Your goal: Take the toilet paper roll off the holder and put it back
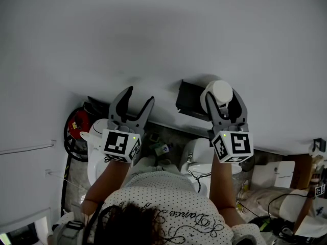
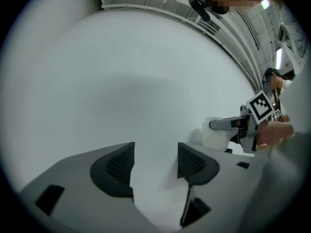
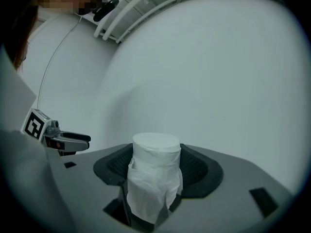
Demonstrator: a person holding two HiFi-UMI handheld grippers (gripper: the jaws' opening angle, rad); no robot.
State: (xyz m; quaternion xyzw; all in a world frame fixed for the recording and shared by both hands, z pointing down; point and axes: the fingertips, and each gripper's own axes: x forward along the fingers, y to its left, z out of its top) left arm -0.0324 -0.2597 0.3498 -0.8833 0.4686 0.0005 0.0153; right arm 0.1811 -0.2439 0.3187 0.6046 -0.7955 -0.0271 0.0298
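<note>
A white toilet paper roll (image 1: pixel 219 89) sits between the fingers of my right gripper (image 1: pixel 223 97), just right of the black wall holder (image 1: pixel 190 100) and clear of it. In the right gripper view the roll (image 3: pixel 155 174) stands upright with a loose sheet hanging down its front, and both pads of the right gripper (image 3: pixel 156 166) press its sides. My left gripper (image 1: pixel 140 95) is held up to the left of the holder, open and with nothing between its fingers. In the left gripper view the left gripper (image 2: pixel 155 166) faces bare wall, with the roll (image 2: pixel 214 135) off to its right.
A plain white wall (image 1: pixel 153 34) fills most of the head view. Below the grippers are a white toilet (image 1: pixel 97 142), a red and black object (image 1: pixel 79 122) on the floor, another white fixture (image 1: pixel 199 157) and cables. The person's arms reach up from the bottom edge.
</note>
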